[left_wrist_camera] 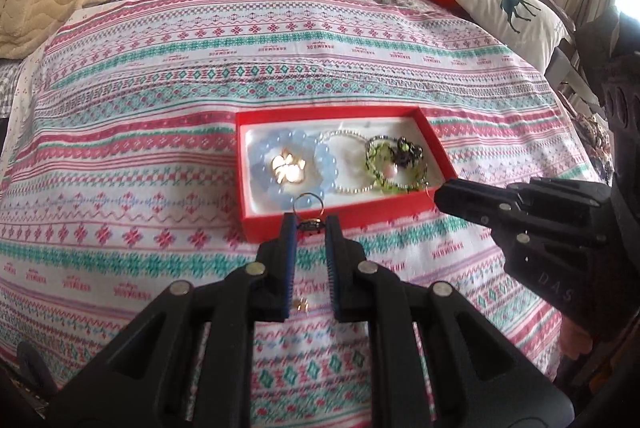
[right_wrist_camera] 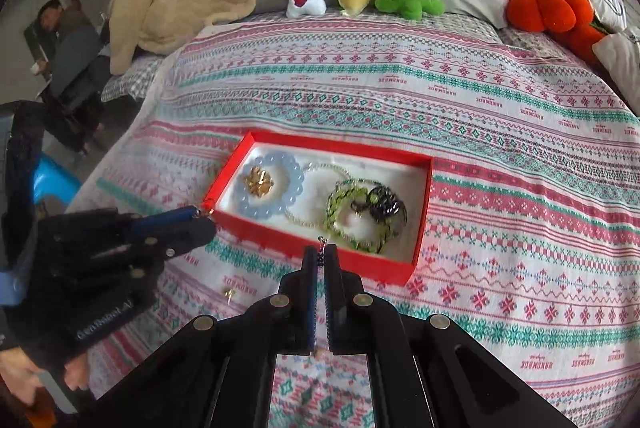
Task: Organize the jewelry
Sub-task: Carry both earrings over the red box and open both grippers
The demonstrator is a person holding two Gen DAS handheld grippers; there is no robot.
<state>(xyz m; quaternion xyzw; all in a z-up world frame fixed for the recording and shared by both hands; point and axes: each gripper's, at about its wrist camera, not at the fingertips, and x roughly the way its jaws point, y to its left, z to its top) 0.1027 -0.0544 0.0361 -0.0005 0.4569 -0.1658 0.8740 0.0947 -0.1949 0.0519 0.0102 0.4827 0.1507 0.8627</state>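
1. Left gripper (left_wrist_camera: 310, 224) was clenched on a ring (left_wrist_camera: 307, 202), gold band sticking up above the fingertips and a dark setting pinched between the pads, right at the near wall of the red box (left_wrist_camera: 340, 116).
2. Right gripper (right_wrist_camera: 321, 254) was nipped tight on a tiny beaded earring (right_wrist_camera: 320, 251), its hook poking out past the tips, just at the box's near rim.
3. Inside the box lay a blue bracelet (left_wrist_camera: 256, 164) ringed around a gold charm (left_wrist_camera: 288, 168), then a pearl bracelet (left_wrist_camera: 348, 190), then a green bracelet (left_wrist_camera: 382, 184) with a dark piece (left_wrist_camera: 406, 152) on top of it.
4. One gold stud (right_wrist_camera: 229, 293) sat loose on the bedspread (left_wrist_camera: 160, 148), near the box on the left gripper's side.
5. My call: both pieces were poised for the drop, so the trick was to carry each tip over the rim before letting go.
6. Best spot for the ring looked like the bare white lining at the near edge, beside the blue bracelet, so it would not bury the charm.
7. Earring wanted a low release; it was light and could bounce off the beads or hang on the pads.
8. Keeping the two grippers apart mattered, since they came at the box from neighbouring corners.
9. Writing: the bedspread repeated "HANDMADE" in red, upside down from here.
10. Right gripper's body read "DAS" as far as showed; the left's read something like "GenRobot.AI", slightly blurred.
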